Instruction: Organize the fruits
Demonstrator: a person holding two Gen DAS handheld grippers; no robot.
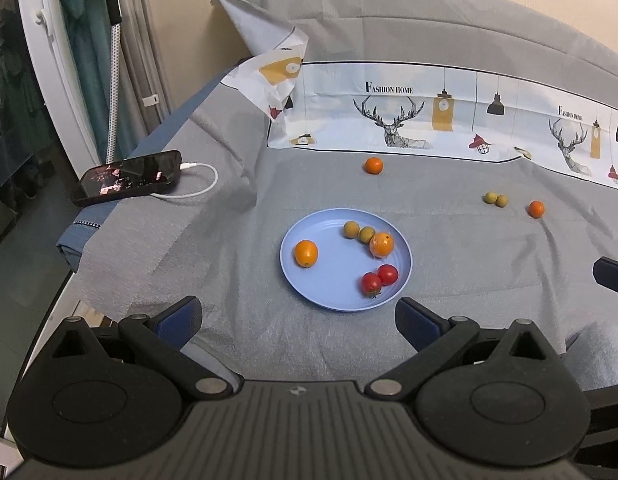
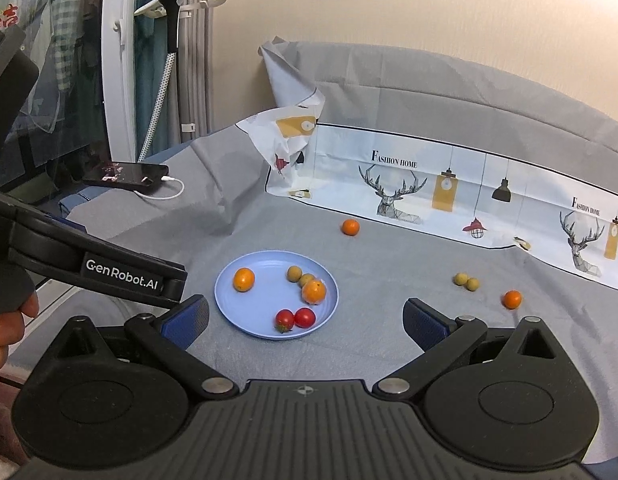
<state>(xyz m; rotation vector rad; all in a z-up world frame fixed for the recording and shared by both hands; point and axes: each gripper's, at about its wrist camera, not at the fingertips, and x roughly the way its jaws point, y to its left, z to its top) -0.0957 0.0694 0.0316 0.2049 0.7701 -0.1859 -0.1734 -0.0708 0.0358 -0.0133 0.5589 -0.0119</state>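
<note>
Sitting on the blue plate (image 1: 305,292) right now: two oranges, one alone on the left (image 1: 306,253) and one on the right (image 1: 381,244), two little green fruits (image 1: 358,232) touching that right one, and two tomatoes (image 1: 380,278) side by side at the near rim. Out on the grey cloth (image 1: 449,248), well apart from the plate, there's an orange (image 1: 373,165) up by the deer-print sheet (image 1: 429,116), a green pair (image 1: 495,199) off to the right, and one more orange (image 1: 536,209) just beside them.

My left claw (image 1: 299,320) is spread wide with nothing in it, hovering just short of the plate. My right claw (image 2: 305,322) is wide and empty too, plate showing between its fingers.

Only the right view shows my left tool from the side, "GenRobot.AI" label (image 2: 123,274) and my hand (image 2: 9,320) on the grip. The left view just catches a blue fingertip (image 1: 611,272) of the right claw at its edge. Phone (image 1: 127,178) on a white cable lies at the far left.
</note>
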